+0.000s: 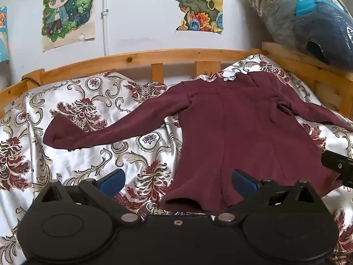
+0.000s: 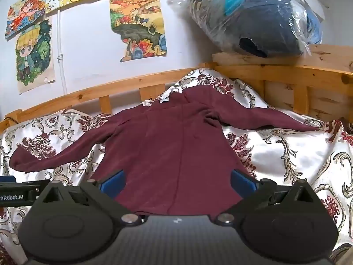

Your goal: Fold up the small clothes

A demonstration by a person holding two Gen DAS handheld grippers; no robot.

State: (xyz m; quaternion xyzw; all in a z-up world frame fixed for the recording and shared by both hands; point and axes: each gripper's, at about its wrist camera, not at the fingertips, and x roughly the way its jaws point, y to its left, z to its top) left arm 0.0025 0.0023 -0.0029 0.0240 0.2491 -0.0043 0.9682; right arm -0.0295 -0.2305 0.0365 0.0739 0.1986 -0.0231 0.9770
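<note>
A small maroon long-sleeved top (image 1: 247,132) lies spread flat on a floral satin bedspread (image 1: 83,154), both sleeves stretched out sideways; it also shows in the right wrist view (image 2: 176,145). My left gripper (image 1: 177,183) is open and empty, above the top's near left hem corner. My right gripper (image 2: 177,183) is open and empty, over the middle of the near hem. The right gripper's body shows at the left view's right edge (image 1: 337,165). The left gripper's body shows at the right view's left edge (image 2: 17,192).
A wooden bed rail (image 1: 154,57) runs behind the bedspread, with a white wall and posters (image 1: 68,11) beyond. A plastic-wrapped bundle of bedding (image 2: 260,17) sits on the wooden headboard at the right.
</note>
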